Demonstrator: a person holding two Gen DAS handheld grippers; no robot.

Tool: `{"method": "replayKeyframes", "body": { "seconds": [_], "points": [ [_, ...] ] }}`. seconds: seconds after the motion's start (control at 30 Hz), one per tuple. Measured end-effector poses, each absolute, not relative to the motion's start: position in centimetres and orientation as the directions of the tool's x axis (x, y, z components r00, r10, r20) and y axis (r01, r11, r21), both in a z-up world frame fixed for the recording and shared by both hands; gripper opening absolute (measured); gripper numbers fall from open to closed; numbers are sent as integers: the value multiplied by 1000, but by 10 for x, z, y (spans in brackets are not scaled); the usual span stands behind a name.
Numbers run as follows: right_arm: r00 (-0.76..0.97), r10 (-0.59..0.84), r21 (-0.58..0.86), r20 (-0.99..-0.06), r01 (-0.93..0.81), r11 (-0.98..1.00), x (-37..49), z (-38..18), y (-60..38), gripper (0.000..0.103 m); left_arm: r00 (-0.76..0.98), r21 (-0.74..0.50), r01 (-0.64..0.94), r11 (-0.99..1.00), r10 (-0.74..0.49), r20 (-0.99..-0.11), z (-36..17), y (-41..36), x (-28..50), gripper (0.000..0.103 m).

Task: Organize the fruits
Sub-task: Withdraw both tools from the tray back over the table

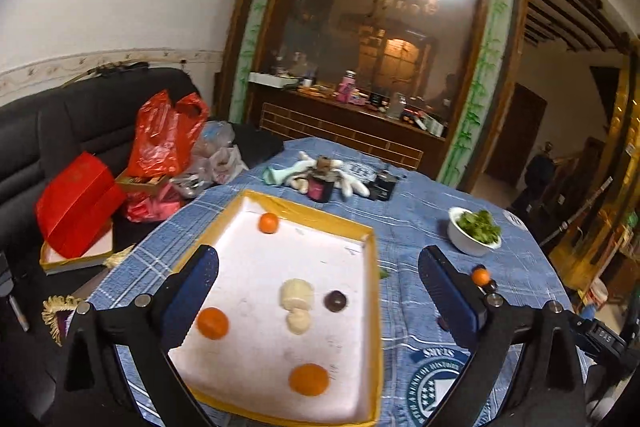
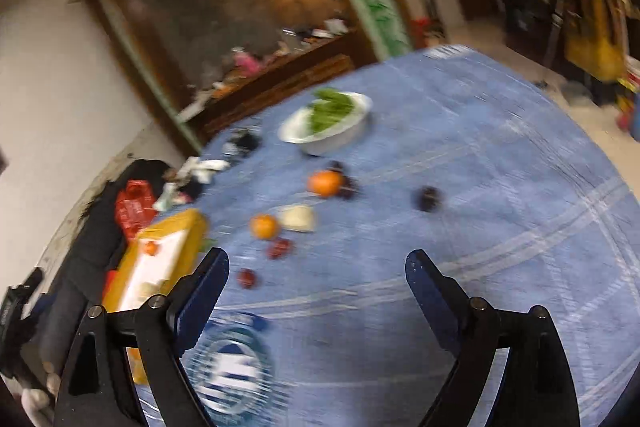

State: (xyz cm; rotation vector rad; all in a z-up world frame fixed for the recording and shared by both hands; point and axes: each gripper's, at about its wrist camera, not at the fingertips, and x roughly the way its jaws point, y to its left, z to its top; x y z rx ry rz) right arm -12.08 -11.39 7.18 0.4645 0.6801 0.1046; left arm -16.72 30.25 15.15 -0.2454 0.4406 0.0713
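Note:
A yellow-rimmed white tray lies on the blue tablecloth. In it sit three oranges, a pale peeled fruit and a dark round fruit. My left gripper hangs open above the tray, nothing between its fingers. In the blurred right wrist view my right gripper is open and empty over the cloth. Beyond it lie two oranges, a pale piece, two small red fruits and a dark fruit. The tray shows at the left.
A white bowl of greens stands on the table's right part. Clutter with white gloves lies at the far edge. A dark sofa with red bags and a red box is on the left.

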Motion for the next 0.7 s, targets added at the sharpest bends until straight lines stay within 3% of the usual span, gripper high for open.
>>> {"method": "replayKeyframes", "body": {
  "seconds": [0.33,0.6,0.7],
  "points": [
    [714,158,374,-682,155,915,-104,58,-175,92,793,-200,66,978,-173,-584,123,229,-136,100],
    [665,158,325,-730,134,936,-38,43,-165,85,675,-131,200,971,-234,-700,77,165,-100,100],
    [635,133,286,-761,145,947,-15,30,-162,82,628,-136,214,967,-243,-740,59,153,-82,89]
  ]
}}
